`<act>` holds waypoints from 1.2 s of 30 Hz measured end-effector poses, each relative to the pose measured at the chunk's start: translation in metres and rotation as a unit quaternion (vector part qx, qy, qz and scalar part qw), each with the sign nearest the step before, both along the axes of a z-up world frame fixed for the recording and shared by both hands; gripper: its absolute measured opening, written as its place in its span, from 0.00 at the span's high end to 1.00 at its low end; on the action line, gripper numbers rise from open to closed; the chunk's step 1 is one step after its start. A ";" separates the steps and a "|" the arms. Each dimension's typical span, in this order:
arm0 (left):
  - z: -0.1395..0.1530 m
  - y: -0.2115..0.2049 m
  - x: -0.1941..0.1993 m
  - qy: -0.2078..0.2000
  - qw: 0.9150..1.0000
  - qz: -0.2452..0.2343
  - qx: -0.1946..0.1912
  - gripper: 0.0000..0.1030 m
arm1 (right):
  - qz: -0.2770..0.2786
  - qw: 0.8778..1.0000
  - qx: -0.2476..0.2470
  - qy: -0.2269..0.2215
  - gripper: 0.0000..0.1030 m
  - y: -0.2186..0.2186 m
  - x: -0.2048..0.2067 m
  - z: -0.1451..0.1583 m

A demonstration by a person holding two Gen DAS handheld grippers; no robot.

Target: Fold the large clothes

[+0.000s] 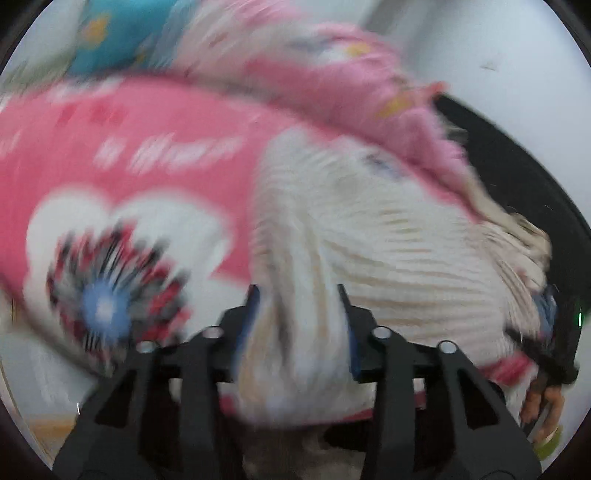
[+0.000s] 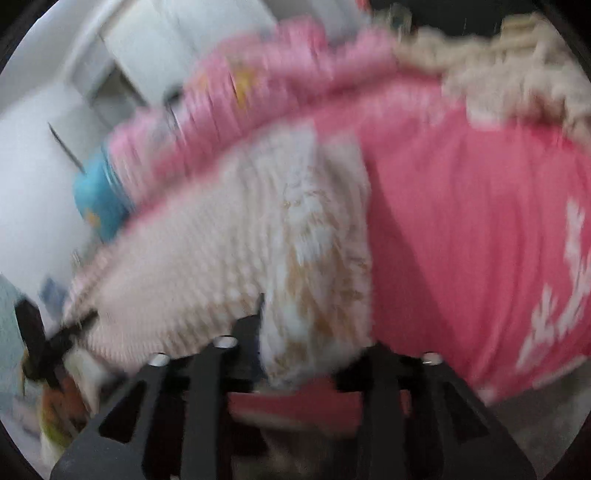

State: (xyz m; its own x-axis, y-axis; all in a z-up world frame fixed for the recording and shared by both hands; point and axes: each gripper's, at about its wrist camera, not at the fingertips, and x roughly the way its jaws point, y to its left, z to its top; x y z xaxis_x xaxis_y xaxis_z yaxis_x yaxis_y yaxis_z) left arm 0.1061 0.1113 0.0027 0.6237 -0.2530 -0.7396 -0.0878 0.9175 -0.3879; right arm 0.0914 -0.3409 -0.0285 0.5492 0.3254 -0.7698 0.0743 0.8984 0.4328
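A large pink garment (image 1: 155,140) with white lettering, a white heart patch and a cream ribbed knit part (image 1: 388,236) fills both blurred views. My left gripper (image 1: 299,291) is shut on a bunched fold of the cream knit, which passes between its fingers. My right gripper (image 2: 314,314) is shut on the cream knit (image 2: 221,258) beside the pink body (image 2: 461,221); its right finger is hidden by cloth. The right gripper also shows at the left wrist view's right edge (image 1: 546,332), holding the same garment.
A pink fringed blanket (image 1: 351,81) lies behind the garment, with a blue patterned cloth (image 1: 122,33) beyond it. A blue roll (image 2: 98,199) and white furniture (image 2: 147,55) stand at the left of the right wrist view. A dark curved edge (image 1: 517,177) lies at right.
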 end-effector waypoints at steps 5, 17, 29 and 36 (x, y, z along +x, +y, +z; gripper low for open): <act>0.012 0.057 -0.021 -0.039 0.995 0.069 -0.062 0.46 | -0.038 0.999 0.008 -0.005 0.28 -0.048 -0.025 0.025; 0.048 -0.006 0.073 -0.065 0.996 -0.026 0.064 0.46 | 0.023 0.994 -0.061 -0.093 0.28 0.006 0.078 0.078; 0.030 -0.033 0.142 -0.060 0.990 -0.032 0.121 0.92 | 0.032 0.996 -0.064 -0.057 0.92 0.017 0.168 0.052; 0.104 -0.052 0.112 -0.196 0.972 -0.047 0.122 0.94 | -0.002 0.982 -0.078 -0.170 0.93 0.009 0.130 0.117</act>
